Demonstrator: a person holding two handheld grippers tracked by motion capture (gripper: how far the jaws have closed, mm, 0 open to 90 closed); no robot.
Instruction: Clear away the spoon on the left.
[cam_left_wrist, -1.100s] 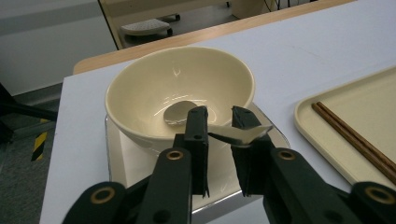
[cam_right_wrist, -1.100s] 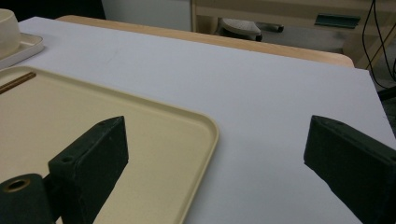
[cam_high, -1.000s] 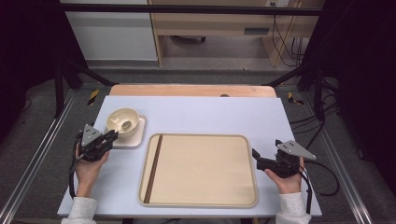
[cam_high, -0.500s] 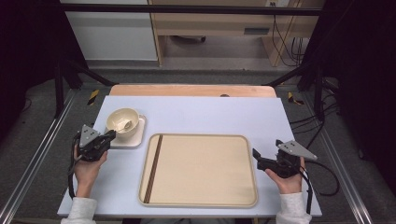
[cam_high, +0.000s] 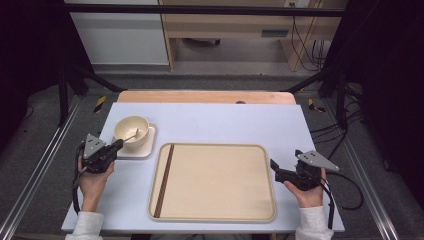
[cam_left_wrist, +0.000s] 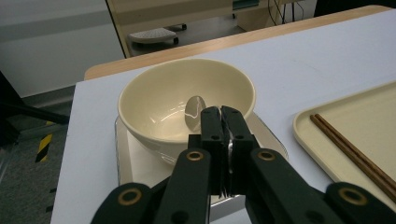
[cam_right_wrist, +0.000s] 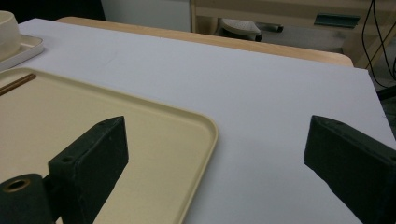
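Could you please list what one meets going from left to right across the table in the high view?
Left claw → bowl on its square plate → chopsticks → tray → right claw.

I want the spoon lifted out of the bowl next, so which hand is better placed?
Left: the left gripper is shut on the spoon handle at the bowl; the right gripper sits open across the tray.

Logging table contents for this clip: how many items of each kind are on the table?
Bowl: 1
Spoon: 1
Square plate: 1
Tray: 1
Chopsticks: 1 pair
Total: 5
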